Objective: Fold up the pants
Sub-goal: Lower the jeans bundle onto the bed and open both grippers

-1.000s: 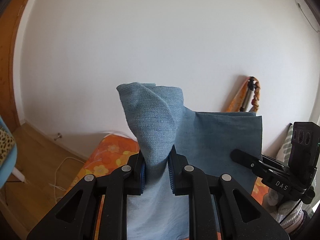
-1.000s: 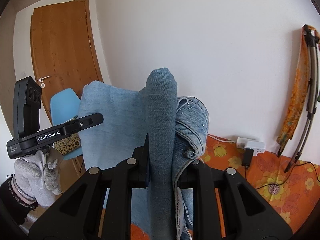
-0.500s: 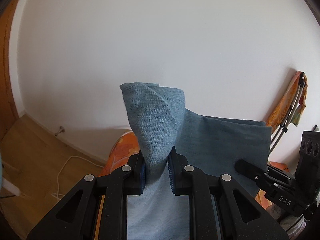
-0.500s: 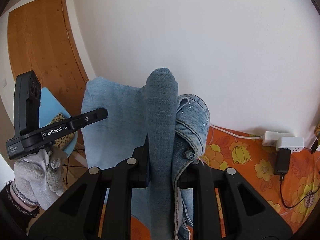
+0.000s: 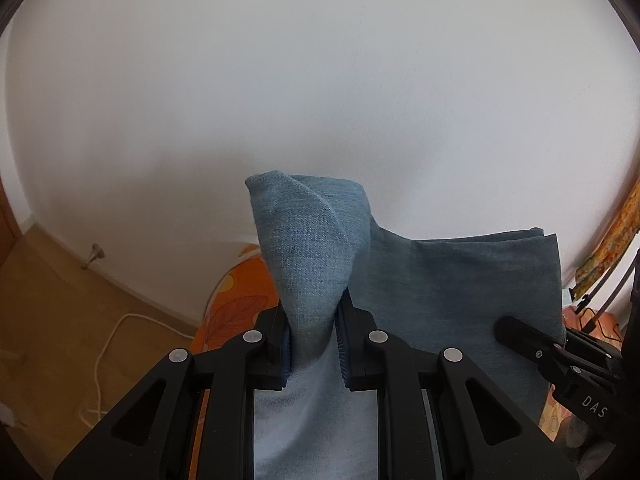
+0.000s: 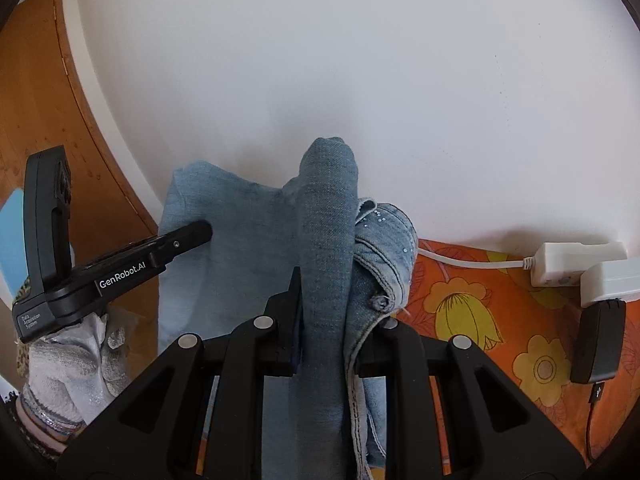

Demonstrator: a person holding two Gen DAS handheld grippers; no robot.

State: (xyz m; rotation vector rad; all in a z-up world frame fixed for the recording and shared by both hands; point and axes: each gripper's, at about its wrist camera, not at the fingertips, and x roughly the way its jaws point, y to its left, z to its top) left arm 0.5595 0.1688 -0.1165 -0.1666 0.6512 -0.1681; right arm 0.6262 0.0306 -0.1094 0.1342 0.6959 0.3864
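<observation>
A pair of light blue denim pants [image 5: 460,292] hangs in the air, stretched between both grippers close to a white wall. My left gripper [image 5: 314,320] is shut on a bunched fold of the denim that sticks up past its fingers. The right gripper [image 6: 326,300] is shut on a thick rolled edge of the pants [image 6: 328,216], with the studded waistband and button [image 6: 380,302] spilling over its right finger. In the right wrist view the left gripper [image 6: 196,234] reaches in from the left, carried by a hand in a white glove [image 6: 68,364]. The lower part of the pants is hidden.
A bed cover with an orange flower print [image 6: 500,320] lies below, with a white power strip [image 6: 576,258], a black adapter [image 6: 596,344] and cables on it against the wall. Wooden floor with a white cable [image 5: 108,344] is at left, a wooden door [image 6: 36,112] beyond it.
Both grippers have sunk and moved toward the wall, carrying the pants along. The flowered cover and the power strip look nearer, and the door and blue chair have slid out to the left.
</observation>
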